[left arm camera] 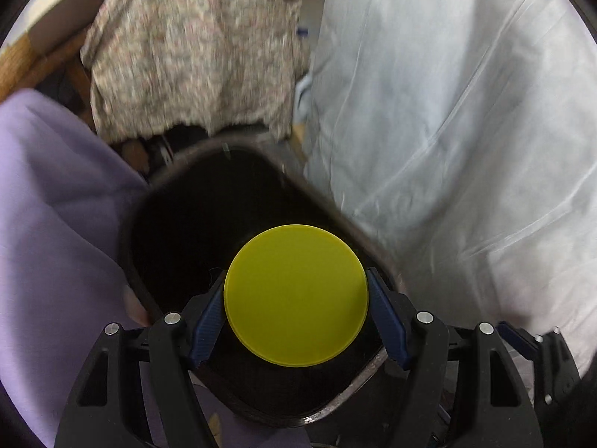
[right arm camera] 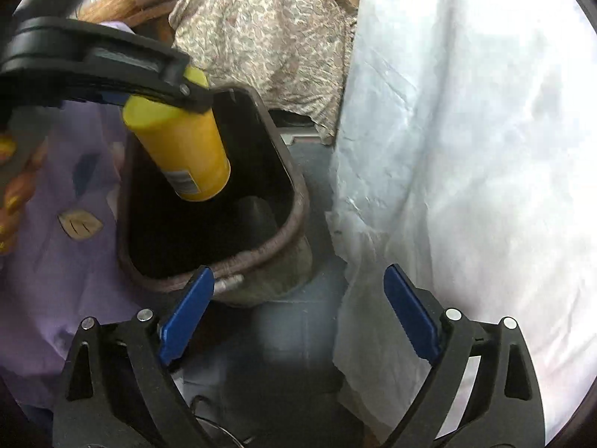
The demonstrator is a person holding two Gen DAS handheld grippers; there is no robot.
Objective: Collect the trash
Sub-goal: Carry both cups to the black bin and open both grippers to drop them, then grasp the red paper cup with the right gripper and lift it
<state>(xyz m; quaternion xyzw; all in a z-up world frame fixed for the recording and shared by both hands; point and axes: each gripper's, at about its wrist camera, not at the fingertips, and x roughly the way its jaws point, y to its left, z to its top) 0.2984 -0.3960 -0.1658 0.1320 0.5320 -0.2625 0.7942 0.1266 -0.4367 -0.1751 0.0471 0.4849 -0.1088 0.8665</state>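
The left gripper (right arm camera: 164, 86) clamps a yellow bottle (right arm camera: 179, 145), tilted base-down directly over the dark bin (right arm camera: 294, 201); the right gripper (right arm camera: 298, 310) gapes empty nearby.

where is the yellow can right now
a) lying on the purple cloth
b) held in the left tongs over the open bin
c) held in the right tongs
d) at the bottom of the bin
b: the left tongs clamp the yellow can above the dark bin's mouth, while the right tongs are open and hold nothing.

- A lilac cloth (left arm camera: 56, 231) with leaf prints is draped at the left.
- A floral-patterned fabric (left arm camera: 194, 59) is hung further back.
- A white plastic sheet (right arm camera: 466, 130) is spread across the right.
- Grey floor (right arm camera: 283, 336) is seen below.
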